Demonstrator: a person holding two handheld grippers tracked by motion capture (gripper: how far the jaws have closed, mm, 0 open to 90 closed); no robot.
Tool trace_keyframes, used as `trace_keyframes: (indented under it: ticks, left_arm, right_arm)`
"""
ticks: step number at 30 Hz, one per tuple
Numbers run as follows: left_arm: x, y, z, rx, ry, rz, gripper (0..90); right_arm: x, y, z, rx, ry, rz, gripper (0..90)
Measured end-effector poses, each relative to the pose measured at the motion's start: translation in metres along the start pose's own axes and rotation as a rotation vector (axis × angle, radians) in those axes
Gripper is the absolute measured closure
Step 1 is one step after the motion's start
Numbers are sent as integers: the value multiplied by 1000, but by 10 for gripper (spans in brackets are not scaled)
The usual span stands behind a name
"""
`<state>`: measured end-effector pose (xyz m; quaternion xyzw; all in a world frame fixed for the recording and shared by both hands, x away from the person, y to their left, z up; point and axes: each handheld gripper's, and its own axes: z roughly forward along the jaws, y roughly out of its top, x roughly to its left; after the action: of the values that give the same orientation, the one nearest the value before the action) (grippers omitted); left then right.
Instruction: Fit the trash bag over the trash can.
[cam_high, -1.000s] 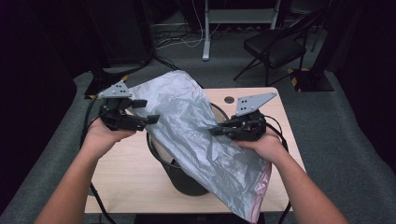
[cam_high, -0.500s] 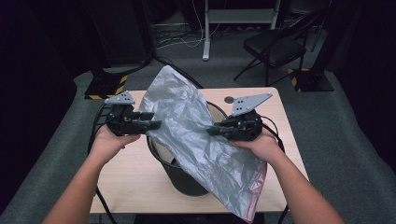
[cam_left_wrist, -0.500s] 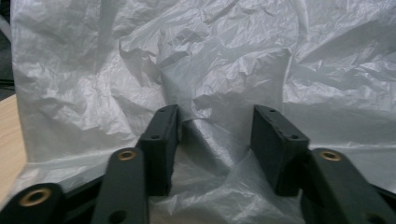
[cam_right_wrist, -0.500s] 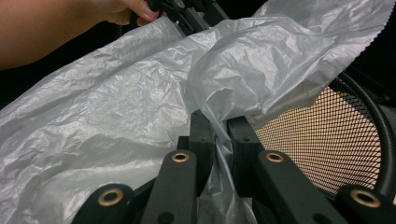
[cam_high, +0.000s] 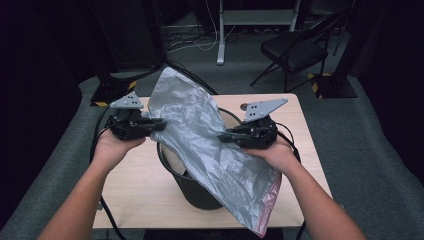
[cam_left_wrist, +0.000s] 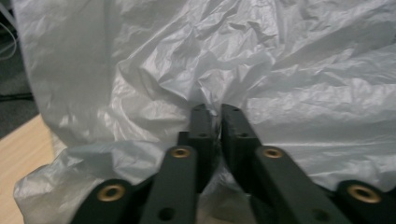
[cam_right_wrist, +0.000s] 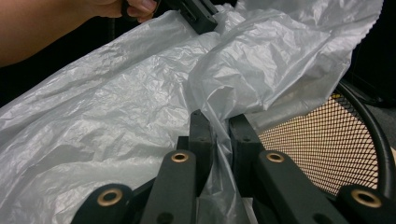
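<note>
A grey plastic bag (cam_high: 210, 145) with a pink edge at its lower end is stretched over a black mesh bin (cam_high: 200, 192) that stands on the wooden table (cam_high: 135, 185). My left gripper (cam_high: 162, 123) is at the bag's left edge; its jaws have just been closing and now pinch a fold of the bag (cam_left_wrist: 280, 60) between the tips (cam_left_wrist: 215, 112). On the right side, my right gripper (cam_high: 222, 136) is shut on another fold of the bag (cam_right_wrist: 116, 107), seen close up (cam_right_wrist: 215, 121). The bin's mesh wall (cam_right_wrist: 317, 144) shows beside it, with the left gripper (cam_right_wrist: 201, 16) beyond.
A folding chair (cam_high: 295, 50) and a desk leg (cam_high: 220, 30) stand on the grey floor behind the table. Cables trail from both grippers off the table's sides. A small dark round thing (cam_high: 243, 106) lies near the far table edge.
The left gripper's jaws, open beside the bag a second ago, have shut on the bag's left edge. The bag's top corner has risen and stretched out. The right gripper has stayed shut on the bag.
</note>
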<state>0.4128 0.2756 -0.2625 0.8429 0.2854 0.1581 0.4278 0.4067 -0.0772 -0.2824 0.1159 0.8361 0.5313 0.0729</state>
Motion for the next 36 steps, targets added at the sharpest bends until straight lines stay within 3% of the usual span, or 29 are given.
trace_keyframes:
  ticks: [3, 7, 19, 25, 36]
  left_arm:
    - [-6, 6, -1, 9, 14, 36, 870]
    - [-14, 11, 1, 6, -8, 60, 881]
    - [-53, 20, 33, 80, -171, 151, 885]
    - [-65, 19, 39, 92, -242, 167, 885]
    - [-72, 13, 42, 99, -306, 180, 885]
  right_arm:
    - [1, 0, -2, -7, -1, 0, 815]
    - [2, 2, -8, -27, 5, -6, 825]
    - [14, 20, -24, -106, 31, -52, 840]
    - [12, 31, -25, -125, 11, -51, 843]
    - [2, 40, -9, -115, -6, -39, 850]
